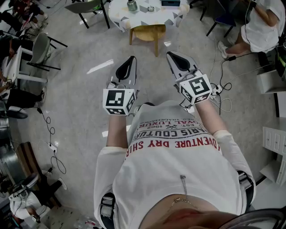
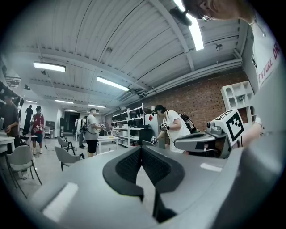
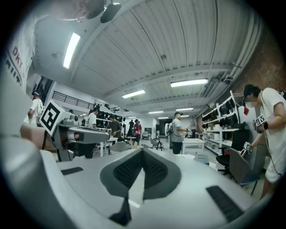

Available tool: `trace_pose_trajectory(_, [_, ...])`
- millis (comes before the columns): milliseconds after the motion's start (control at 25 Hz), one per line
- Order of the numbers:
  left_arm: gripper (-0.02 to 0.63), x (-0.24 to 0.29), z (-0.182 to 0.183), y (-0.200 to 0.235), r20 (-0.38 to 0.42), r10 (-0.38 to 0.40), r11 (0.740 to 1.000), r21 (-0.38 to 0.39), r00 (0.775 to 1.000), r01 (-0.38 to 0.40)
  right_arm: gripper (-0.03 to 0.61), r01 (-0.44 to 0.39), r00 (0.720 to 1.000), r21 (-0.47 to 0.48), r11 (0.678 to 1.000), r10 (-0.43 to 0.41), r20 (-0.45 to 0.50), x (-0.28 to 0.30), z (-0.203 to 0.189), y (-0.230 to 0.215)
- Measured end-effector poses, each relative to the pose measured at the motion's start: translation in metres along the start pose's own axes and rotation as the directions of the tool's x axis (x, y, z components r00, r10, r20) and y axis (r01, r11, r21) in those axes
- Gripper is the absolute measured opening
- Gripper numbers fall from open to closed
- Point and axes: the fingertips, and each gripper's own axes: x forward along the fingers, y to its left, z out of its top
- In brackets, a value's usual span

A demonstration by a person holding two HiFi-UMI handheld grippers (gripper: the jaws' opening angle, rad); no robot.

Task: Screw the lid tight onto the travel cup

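Observation:
The metal travel cup [image 1: 132, 5] stands on a small table with a white patterned cloth [image 1: 119, 19] at the far top of the head view. Its small round lid [image 1: 151, 8] lies beside it to the right. Both grippers are held up in front of the person's chest, well short of the table. My left gripper [image 1: 130, 61] [image 2: 142, 150] is shut with nothing between its pads. My right gripper [image 1: 174, 56] [image 3: 143, 153] is likewise shut and empty. They point forward side by side. Neither gripper view shows the cup or lid.
A yellow wooden stool [image 1: 148, 32] stands under the table's near edge. Chairs [image 1: 38, 49] stand at the left, cables [image 1: 223, 85] trail on the floor at the right, and a seated person [image 1: 263, 22] is at the far right. Several people stand by shelving [image 2: 129, 123].

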Motion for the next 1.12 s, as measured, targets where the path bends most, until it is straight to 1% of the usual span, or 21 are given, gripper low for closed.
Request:
trace_pose_trajectory(120, [0.011,-0.001,-0.003,-0.002,-0.009,-0.006,1.0,-0.002,1.0,0.006,0.009,0.011,1.0,-0.004,1.0,-0.011,-0.003,-0.001,-0.001,0.001])
trace_pose_trajectory(400, [0.011,-0.006,-0.009,0.002,-0.008,-0.001,0.999,-0.033,1.0,0.0,0.009,0.001,1.0,-0.008,1.0,-0.001,-0.013,-0.002,-0.006,0.008])
trace_pose_trajectory(560, [0.011,-0.006,-0.013,0.003,-0.006,-0.005,0.999,-0.054,1.0,0.004,0.01,0.004,1.0,0.035,0.999,-0.004,0.008,-0.004,-0.009,0.006])
trace_pose_trajectory(720, [0.011,-0.001,-0.026,0.003,-0.045,0.006,0.997,-0.082,0.999,-0.009,0.012,-0.001,1.0,0.08,0.997,0.0,0.009,-0.007,-0.018,-0.003])
trace_pose_trajectory(760, [0.011,-0.001,-0.03,0.003,-0.054,0.01,0.996,-0.093,0.998,-0.015,0.019,0.0,1.0,0.086,0.996,0.0,0.001,-0.007,-0.022,-0.005])
trace_pose_trajectory(800, [0.017,0.0,-0.035,0.003,-0.063,0.016,0.994,-0.105,0.998,-0.022,0.081,-0.001,1.0,0.091,0.996,0.001,-0.01,-0.007,-0.028,-0.007])
trace_pose_trajectory(840, [0.035,0.001,-0.04,0.004,-0.073,0.02,0.993,-0.119,0.997,-0.028,0.205,-0.005,1.0,0.097,0.995,0.007,-0.022,-0.005,-0.033,-0.008])
trace_pose_trajectory(880, [0.108,0.003,-0.045,0.006,-0.084,0.021,0.991,-0.131,0.996,-0.032,0.25,-0.011,0.999,0.103,0.995,0.014,-0.034,-0.003,-0.038,-0.01])
trace_pose_trajectory(920, [0.202,0.006,-0.049,0.008,-0.092,0.021,0.989,-0.141,0.996,-0.034,0.25,-0.013,0.999,0.109,0.994,0.018,-0.045,0.0,-0.042,-0.012])
trace_pose_trajectory(960, [0.235,0.009,-0.052,0.012,-0.096,0.022,0.989,-0.146,0.995,-0.036,0.25,-0.012,0.998,0.112,0.994,0.018,-0.052,0.003,-0.045,-0.015])
trace_pose_trajectory(1120, [0.241,0.019,-0.053,0.035,-0.066,0.04,0.985,-0.165,0.997,-0.051,0.25,-0.011,0.997,0.117,0.993,0.021,-0.078,0.026,-0.052,-0.025])
